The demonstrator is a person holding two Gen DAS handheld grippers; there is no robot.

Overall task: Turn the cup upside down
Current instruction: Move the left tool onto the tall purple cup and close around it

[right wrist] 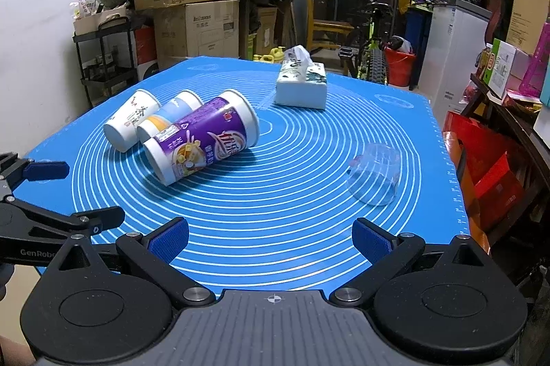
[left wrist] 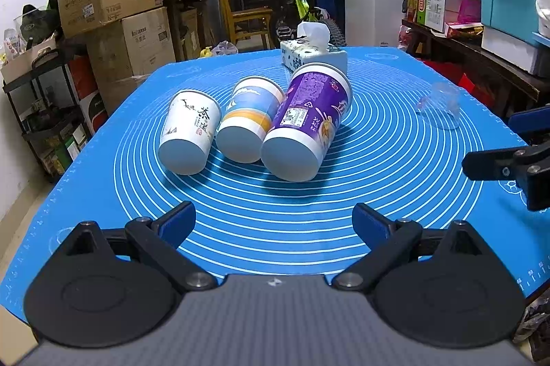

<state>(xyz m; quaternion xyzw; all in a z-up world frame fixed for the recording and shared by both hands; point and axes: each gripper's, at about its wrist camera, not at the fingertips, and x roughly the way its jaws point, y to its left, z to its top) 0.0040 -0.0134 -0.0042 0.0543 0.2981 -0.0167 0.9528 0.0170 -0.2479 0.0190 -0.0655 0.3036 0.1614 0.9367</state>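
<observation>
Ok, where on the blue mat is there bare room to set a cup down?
Bare mat lies between both hand-held grippers and the cups, and between purple cup and clear cup. Crowded where three paper cups touch, left of the tissue box.

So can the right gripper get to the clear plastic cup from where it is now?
Probably yes. The right gripper is open, and only bare blue mat lies between it and the clear plastic cup.

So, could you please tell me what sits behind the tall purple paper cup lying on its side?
Behind the tall purple paper cup a white patterned tissue box stands on the blue silicone mat. From the left wrist view the cup hides the box's lower front.
</observation>
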